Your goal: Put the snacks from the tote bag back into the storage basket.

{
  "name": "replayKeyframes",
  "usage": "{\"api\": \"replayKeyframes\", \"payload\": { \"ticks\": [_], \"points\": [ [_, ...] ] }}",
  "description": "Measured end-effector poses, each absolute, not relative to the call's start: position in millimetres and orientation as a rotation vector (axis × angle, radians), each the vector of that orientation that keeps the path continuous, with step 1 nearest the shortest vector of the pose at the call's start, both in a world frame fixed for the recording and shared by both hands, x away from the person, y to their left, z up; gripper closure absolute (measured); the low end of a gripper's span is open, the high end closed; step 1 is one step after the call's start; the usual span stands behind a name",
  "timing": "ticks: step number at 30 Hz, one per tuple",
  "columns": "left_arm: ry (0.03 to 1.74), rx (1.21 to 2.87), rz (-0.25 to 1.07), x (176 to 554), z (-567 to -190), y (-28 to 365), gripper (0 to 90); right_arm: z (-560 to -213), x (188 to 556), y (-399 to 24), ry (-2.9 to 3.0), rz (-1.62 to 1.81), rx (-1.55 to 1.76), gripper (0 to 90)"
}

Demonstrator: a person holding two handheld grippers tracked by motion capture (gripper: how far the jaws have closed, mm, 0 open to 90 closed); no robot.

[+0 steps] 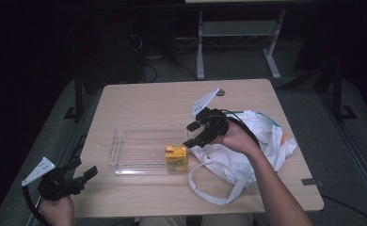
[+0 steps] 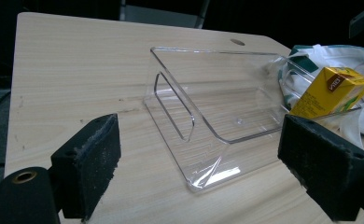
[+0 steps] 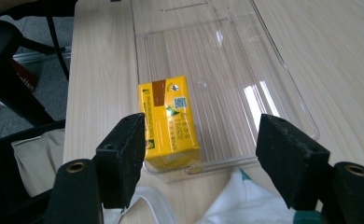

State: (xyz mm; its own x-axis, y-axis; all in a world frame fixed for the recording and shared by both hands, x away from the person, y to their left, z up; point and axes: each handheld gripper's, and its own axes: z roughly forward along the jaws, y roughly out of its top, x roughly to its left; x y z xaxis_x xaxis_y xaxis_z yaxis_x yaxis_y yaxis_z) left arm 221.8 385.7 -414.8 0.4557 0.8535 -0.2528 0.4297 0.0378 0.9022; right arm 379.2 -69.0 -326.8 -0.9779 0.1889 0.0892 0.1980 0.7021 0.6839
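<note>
A yellow juice carton (image 1: 176, 157) (image 2: 332, 91) (image 3: 170, 122) stands in the near right corner of a clear plastic tray (image 1: 125, 155) (image 2: 203, 140) (image 3: 273, 93) in the middle of the table. My right gripper (image 1: 194, 134) (image 3: 201, 149) hovers open just above and to the right of the carton, with nothing between its jaws. At the table's near left corner my left gripper (image 1: 85, 169) (image 2: 199, 163) is open and empty, facing the tray. A white cloth bag (image 1: 247, 146) (image 2: 329, 60) (image 3: 236, 200) lies right of the tray, under my right hand.
The bag's white strap (image 1: 210, 188) loops toward the table's front edge. A small round hole (image 1: 219, 92) marks the far side of the table. A white table frame (image 1: 238, 37) stands on the floor behind. Bare wood lies left of the tray.
</note>
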Motion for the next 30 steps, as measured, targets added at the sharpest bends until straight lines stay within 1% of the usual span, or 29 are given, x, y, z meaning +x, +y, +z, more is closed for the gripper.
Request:
{"api": "replayKeyframes", "payload": {
  "ticks": [15, 30],
  "points": [
    [1.153, 1.58, 0.473, 221.6, -415.0, 385.7, 12.6, -323.4, 379.4, -92.7, -2.914, -1.139, -0.378, 32.6],
    [1.149, 1.587, 0.474, 221.5, -415.1, 385.0, 12.7, -329.5, 377.5, -117.1, -2.927, -1.119, -0.446, 32.9]
  ]
}}
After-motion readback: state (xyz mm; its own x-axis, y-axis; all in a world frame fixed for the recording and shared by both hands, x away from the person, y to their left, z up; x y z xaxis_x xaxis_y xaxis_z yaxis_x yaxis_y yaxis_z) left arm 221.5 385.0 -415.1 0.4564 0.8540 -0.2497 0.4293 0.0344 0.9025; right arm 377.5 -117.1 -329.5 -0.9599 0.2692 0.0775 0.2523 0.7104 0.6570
